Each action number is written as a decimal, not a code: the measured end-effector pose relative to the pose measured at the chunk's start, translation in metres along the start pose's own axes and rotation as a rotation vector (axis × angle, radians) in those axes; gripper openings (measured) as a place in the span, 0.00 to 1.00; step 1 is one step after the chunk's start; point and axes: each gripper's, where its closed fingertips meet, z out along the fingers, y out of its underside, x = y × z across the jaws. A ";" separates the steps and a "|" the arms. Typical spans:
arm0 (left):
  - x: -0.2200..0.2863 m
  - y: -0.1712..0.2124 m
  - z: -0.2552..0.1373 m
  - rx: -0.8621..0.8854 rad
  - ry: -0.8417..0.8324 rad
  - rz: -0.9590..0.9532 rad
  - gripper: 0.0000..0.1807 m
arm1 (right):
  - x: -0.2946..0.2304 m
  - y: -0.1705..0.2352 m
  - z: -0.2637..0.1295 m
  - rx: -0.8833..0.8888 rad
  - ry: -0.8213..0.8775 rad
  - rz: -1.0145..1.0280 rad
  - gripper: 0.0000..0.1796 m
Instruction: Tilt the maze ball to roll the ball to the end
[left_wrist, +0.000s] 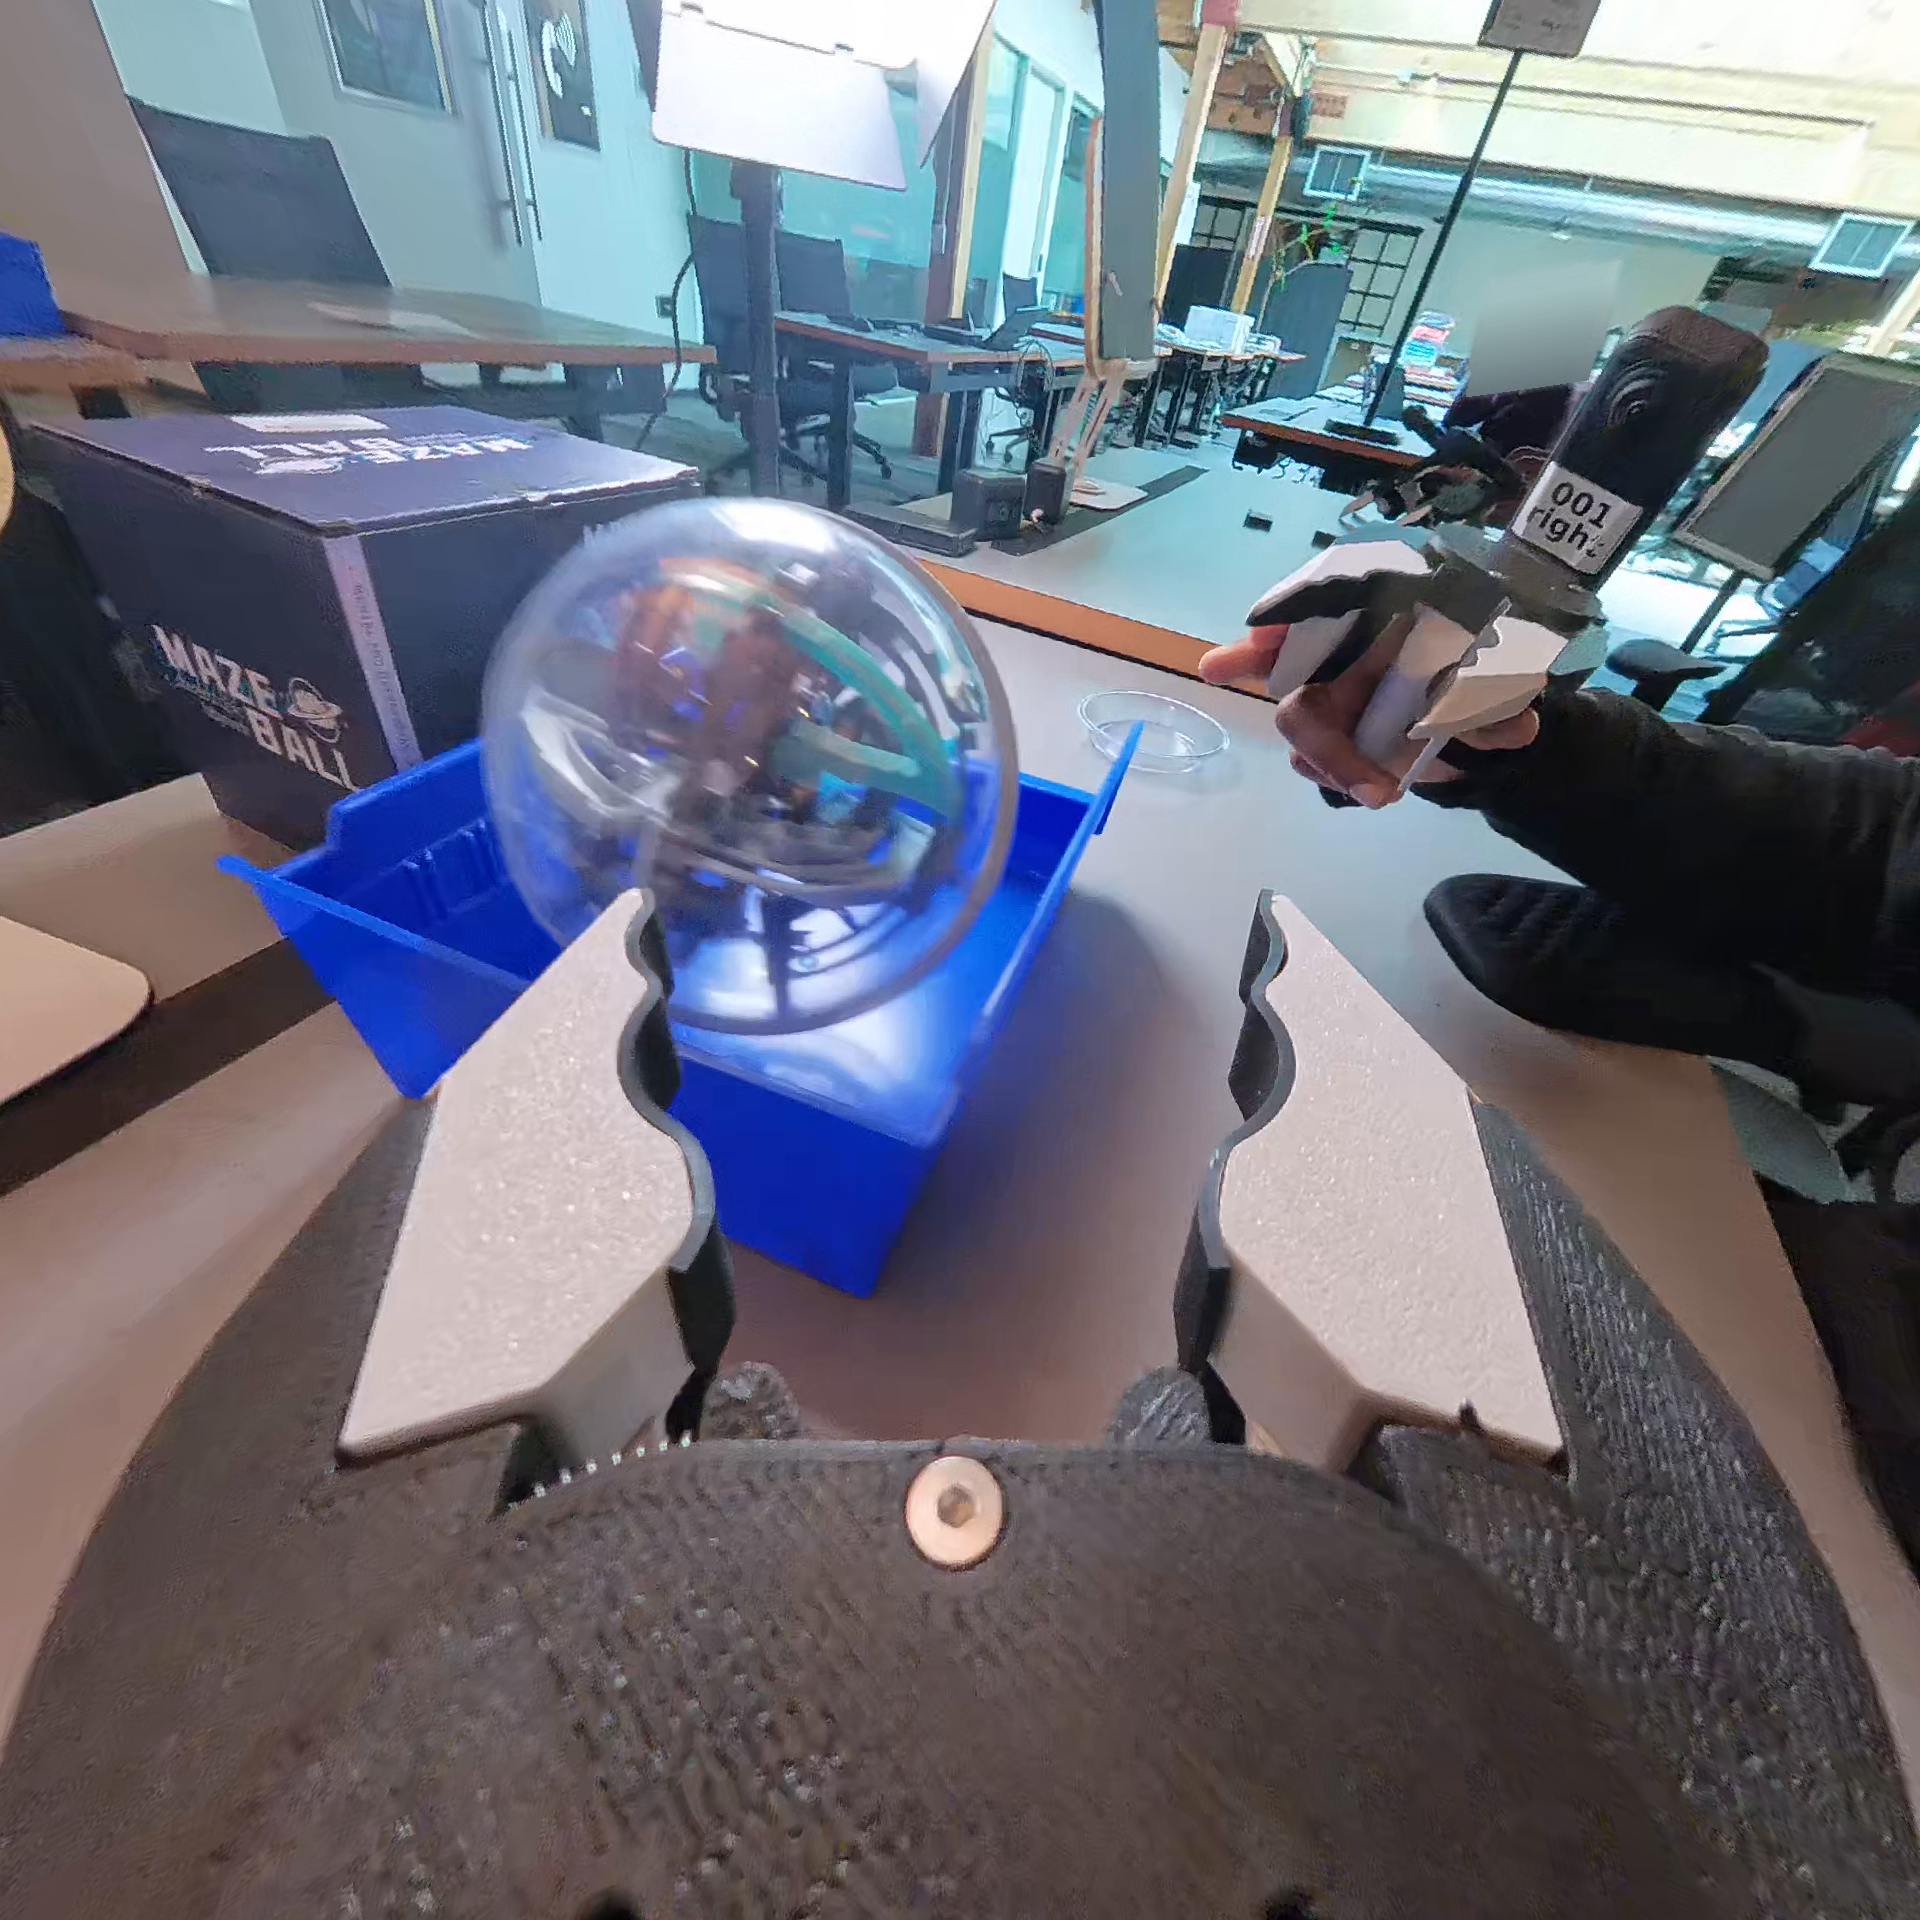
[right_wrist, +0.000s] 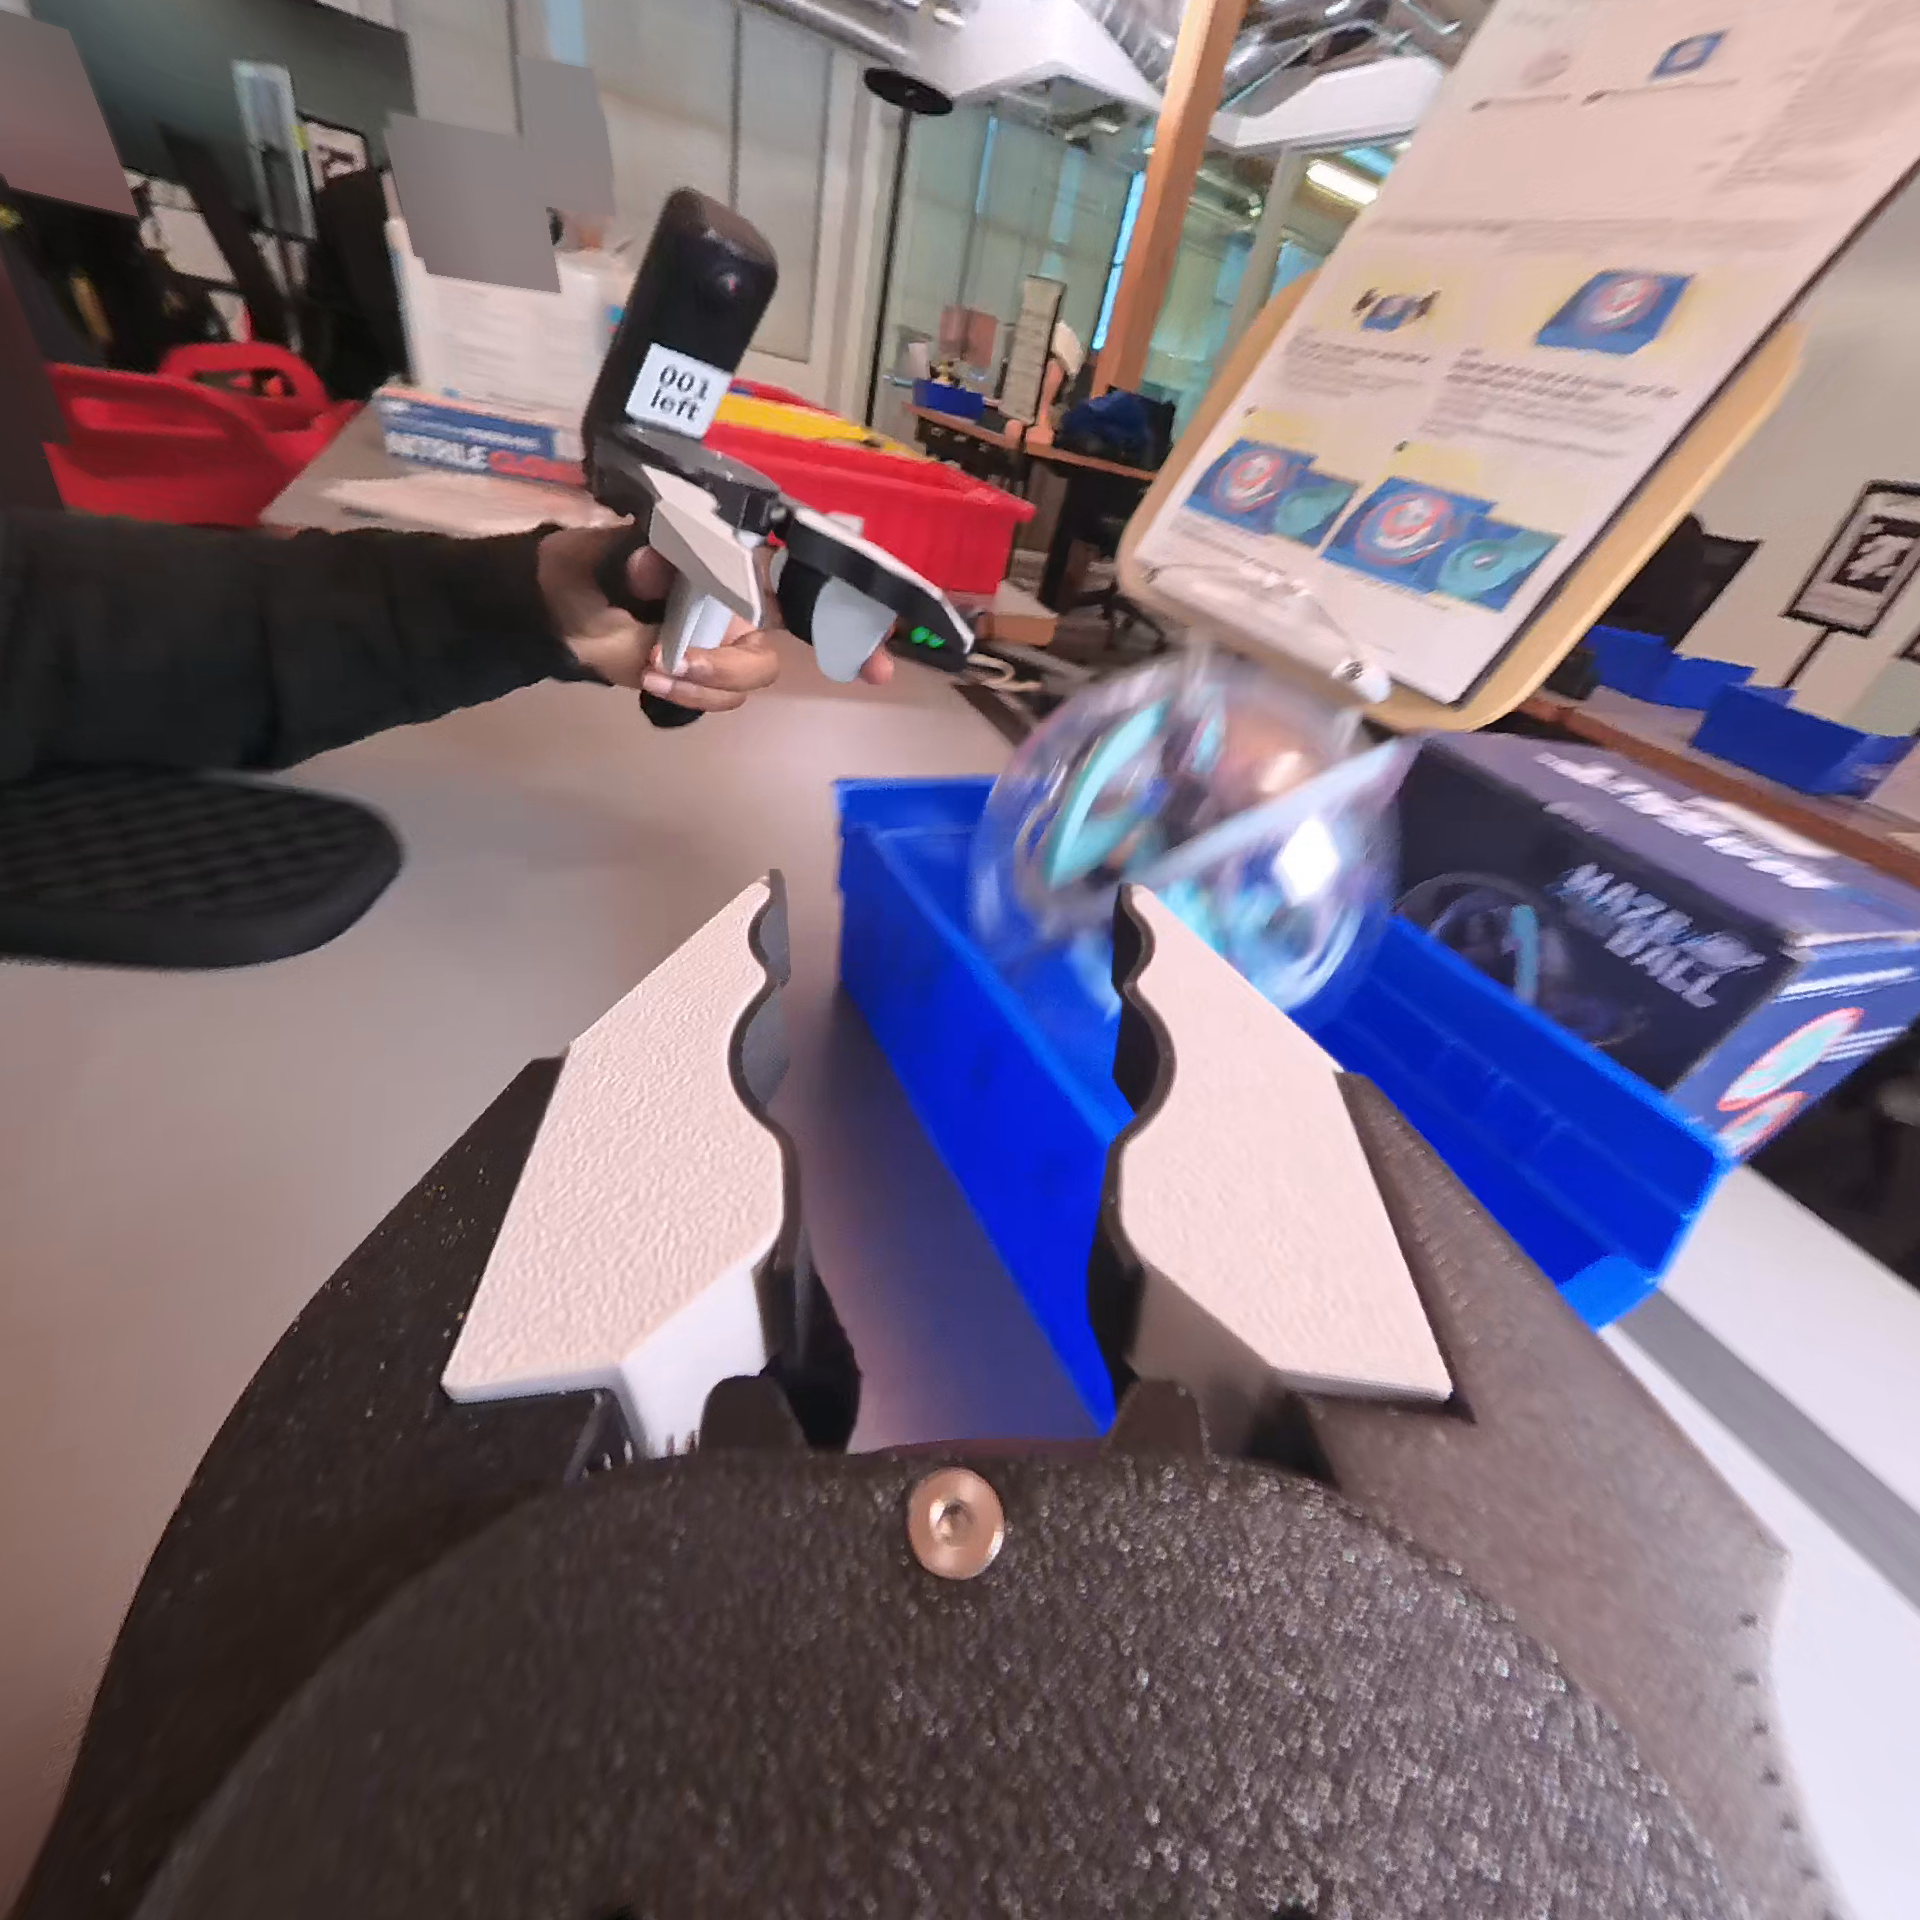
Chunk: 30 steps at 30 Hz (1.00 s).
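Observation:
The maze ball (left_wrist: 748, 758), a clear sphere with coloured tracks inside, rests in a blue bin (left_wrist: 831, 1164) on the table. My left gripper (left_wrist: 954, 914) is open and empty, just in front of the bin, with its left finger near the sphere. My right gripper (right_wrist: 951, 894) is open and empty at the bin's (right_wrist: 987, 1039) end, with the maze ball (right_wrist: 1195, 831) blurred beyond its right finger. Each gripper also shows in the other's view, hand-held above the table: the right one (left_wrist: 1455, 665) and the left one (right_wrist: 831, 613). The small ball inside cannot be made out.
The dark blue maze ball box (left_wrist: 312, 582) stands right behind the bin, also in the right wrist view (right_wrist: 1621, 935). A clear round dish (left_wrist: 1153, 722) lies on the table past the bin. An instruction board (right_wrist: 1455, 364) leans behind. A black mesh armrest (left_wrist: 1558, 956) is at the table edge.

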 end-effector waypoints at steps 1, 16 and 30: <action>-0.006 -0.004 0.002 -0.006 0.004 -0.014 0.60 | 0.007 -0.004 0.002 0.002 0.014 0.002 0.33; -0.059 -0.014 0.045 -0.110 -0.078 0.112 0.51 | 0.117 0.031 0.026 -0.267 0.086 0.128 0.31; -0.095 -0.001 0.077 -0.154 -0.038 0.073 0.48 | 0.125 0.077 0.080 -0.364 -0.098 0.272 0.28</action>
